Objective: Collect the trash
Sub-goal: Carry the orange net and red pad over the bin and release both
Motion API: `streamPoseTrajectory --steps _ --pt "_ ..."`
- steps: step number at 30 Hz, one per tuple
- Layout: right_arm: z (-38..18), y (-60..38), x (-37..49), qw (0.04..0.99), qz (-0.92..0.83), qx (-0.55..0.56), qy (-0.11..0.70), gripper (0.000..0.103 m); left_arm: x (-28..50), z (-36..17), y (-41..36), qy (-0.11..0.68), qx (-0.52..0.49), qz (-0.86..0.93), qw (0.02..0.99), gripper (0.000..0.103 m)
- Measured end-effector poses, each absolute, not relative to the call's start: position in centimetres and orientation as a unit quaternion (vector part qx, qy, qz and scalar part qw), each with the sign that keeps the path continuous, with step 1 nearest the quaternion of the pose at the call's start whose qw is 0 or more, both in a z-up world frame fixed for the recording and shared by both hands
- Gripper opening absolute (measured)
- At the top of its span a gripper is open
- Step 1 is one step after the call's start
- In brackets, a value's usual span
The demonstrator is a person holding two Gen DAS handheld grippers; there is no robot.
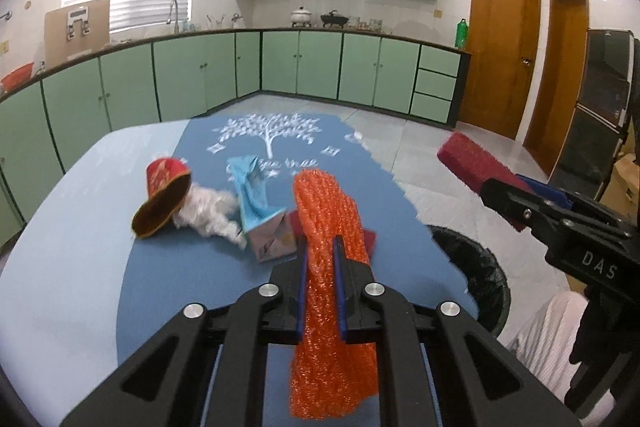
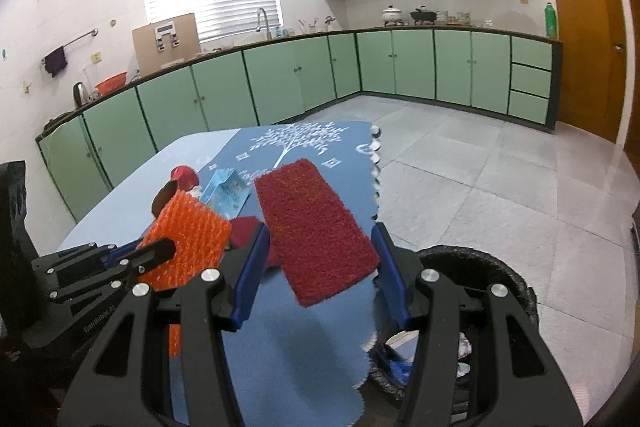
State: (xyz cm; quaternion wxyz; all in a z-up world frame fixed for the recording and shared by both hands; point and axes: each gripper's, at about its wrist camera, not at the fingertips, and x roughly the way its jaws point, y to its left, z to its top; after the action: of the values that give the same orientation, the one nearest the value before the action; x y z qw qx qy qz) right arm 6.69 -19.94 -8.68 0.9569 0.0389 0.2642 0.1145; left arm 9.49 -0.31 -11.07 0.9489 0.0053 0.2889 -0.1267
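A: left gripper [image 1: 322, 281]? what's being held?
B: clamped on the orange mesh [image 1: 332, 267]; mesh is lifted over the mat [image 1: 192, 267].
A: right gripper [image 2: 316, 263]?
B: red pad [image 2: 316, 227] is pinched there, beside the bin [image 2: 516, 287].

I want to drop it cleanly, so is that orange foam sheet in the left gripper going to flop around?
Probably floppy: the orange foam sheet bends over above the left gripper and droops below it. Likely very light, since a narrow pinch carries it.
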Motion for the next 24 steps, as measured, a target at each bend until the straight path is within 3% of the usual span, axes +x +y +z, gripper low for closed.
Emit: streamPoseTrajectory --steps 13,24 --pt "-7.1 -25.7 7.4 0.968 0.050 0.041 0.244 0.051 12.7 -8.8 -6.7 0.261 0.008 -0.190 0.946 0.011" --pt "-9.1 -32.0 8.3 0.965 -0.009 0.049 0.256 0.051 15.8 -9.9 -14.1 0.270 0.025 -0.244 0.931 0.011"
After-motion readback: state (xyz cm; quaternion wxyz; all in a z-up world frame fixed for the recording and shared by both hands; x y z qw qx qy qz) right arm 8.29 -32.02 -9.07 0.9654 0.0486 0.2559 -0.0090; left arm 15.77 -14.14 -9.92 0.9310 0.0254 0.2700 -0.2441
